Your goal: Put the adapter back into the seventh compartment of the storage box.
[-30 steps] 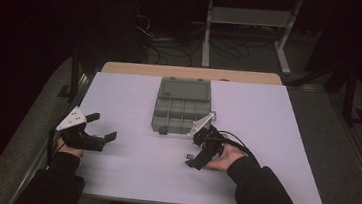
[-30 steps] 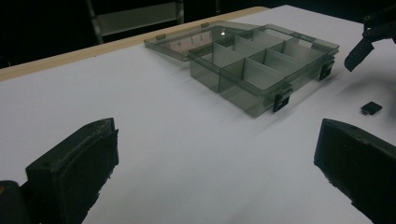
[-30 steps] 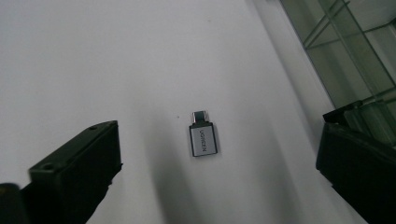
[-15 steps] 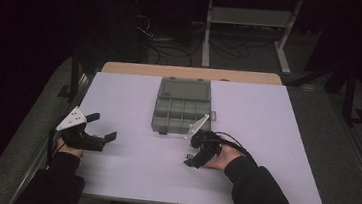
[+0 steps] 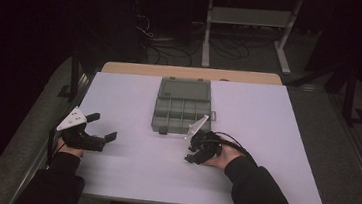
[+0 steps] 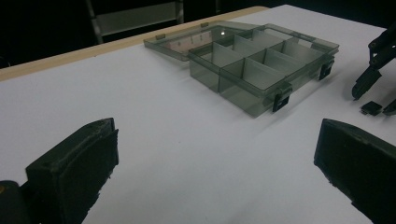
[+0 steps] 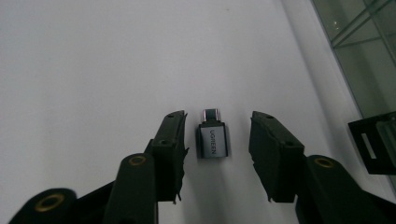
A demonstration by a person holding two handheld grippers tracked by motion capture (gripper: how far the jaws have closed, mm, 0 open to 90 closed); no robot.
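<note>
Right gripper view: right gripper [image 7: 215, 156] jaws straddle a small grey UGREEN adapter [image 7: 211, 136] lying flat on the white table [image 7: 93, 70], just closing in, gaps on both sides, pads not yet pressing. Adapter sits just in front of the open compartment box [image 5: 182, 107], near its front latch. Left gripper [image 5: 97, 126] rests well left of the box, jaws wide open, holding nothing.
</note>
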